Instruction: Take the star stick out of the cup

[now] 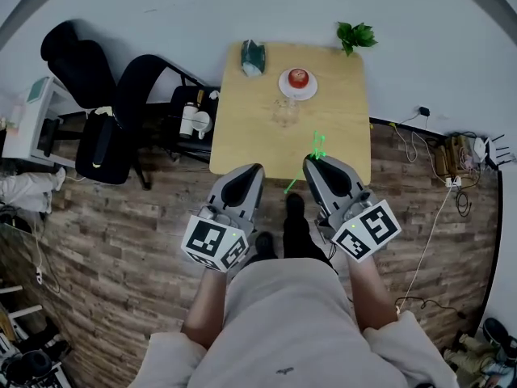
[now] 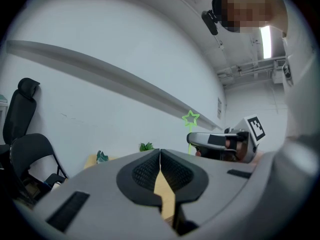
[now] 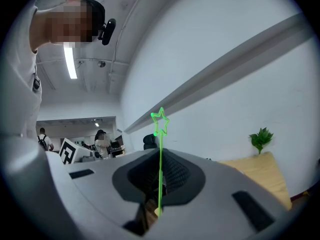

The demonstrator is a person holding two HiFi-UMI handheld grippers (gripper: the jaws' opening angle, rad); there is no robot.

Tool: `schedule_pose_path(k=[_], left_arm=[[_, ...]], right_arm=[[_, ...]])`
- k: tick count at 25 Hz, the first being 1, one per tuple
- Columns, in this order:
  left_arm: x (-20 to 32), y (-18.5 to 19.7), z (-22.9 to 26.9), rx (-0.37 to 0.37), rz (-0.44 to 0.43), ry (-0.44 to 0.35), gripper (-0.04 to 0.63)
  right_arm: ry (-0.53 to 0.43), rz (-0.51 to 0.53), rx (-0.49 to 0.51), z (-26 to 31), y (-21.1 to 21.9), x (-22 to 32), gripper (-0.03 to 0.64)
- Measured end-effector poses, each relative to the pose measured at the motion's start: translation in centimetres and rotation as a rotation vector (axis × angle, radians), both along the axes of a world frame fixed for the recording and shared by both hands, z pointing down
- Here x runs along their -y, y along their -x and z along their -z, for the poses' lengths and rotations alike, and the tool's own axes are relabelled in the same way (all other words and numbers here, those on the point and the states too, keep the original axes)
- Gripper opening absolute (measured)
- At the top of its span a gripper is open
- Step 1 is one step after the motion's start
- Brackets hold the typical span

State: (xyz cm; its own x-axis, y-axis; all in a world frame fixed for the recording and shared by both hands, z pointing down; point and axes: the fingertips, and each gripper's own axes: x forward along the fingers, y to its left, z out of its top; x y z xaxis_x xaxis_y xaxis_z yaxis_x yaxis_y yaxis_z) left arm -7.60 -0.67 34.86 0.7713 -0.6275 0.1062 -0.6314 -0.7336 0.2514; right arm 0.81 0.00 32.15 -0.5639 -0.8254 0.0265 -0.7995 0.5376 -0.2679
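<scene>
A thin green star stick (image 1: 317, 146) stands upright in my right gripper (image 1: 314, 162), which is shut on its stem just off the near edge of the wooden table (image 1: 242, 148). In the right gripper view the star stick (image 3: 160, 122) rises between the shut jaws of the right gripper (image 3: 160, 155). The clear cup (image 1: 284, 112) stands on the table's middle, apart from the stick. My left gripper (image 1: 252, 170) hovers beside it to the left, shut with nothing in it. The left gripper view shows the left gripper (image 2: 160, 152), the star stick (image 2: 190, 118) and the right gripper (image 2: 192, 138).
On the table stand a white plate (image 1: 308, 90) with a red item, a teal object (image 1: 253, 57) and a small plant (image 1: 355, 35) at the far corner. Black office chairs (image 1: 121, 111) and bags crowd the left. Cables (image 1: 440, 156) lie on the plank floor at right.
</scene>
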Motion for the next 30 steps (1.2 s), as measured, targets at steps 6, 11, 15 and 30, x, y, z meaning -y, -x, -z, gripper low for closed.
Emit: schedule_pose_path(k=[6, 11, 15, 30], left_arm=[[-3.1, 0.2, 0.0, -0.007, -0.051, 0.000, 0.009], [-4.7, -0.4, 0.2, -0.009, -0.091, -0.006, 0.009], [-5.5, -1.2, 0.3, 0.000, -0.109, -0.008, 0.009], [-5.7, -1.1, 1.5, -0.007, -0.090, -0.015, 0.009]], right_arm=[[-0.004, -0.052, -0.014, 0.3, 0.2, -4.0, 0.012], [-0.011, -0.087, -0.032, 0.3, -0.1, -5.9, 0.011], [-0.011, -0.097, -0.016, 0.3, -0.7, -6.9, 0.011], [0.002, -0.084, -0.020, 0.6, -1.1, -7.4, 0.011]])
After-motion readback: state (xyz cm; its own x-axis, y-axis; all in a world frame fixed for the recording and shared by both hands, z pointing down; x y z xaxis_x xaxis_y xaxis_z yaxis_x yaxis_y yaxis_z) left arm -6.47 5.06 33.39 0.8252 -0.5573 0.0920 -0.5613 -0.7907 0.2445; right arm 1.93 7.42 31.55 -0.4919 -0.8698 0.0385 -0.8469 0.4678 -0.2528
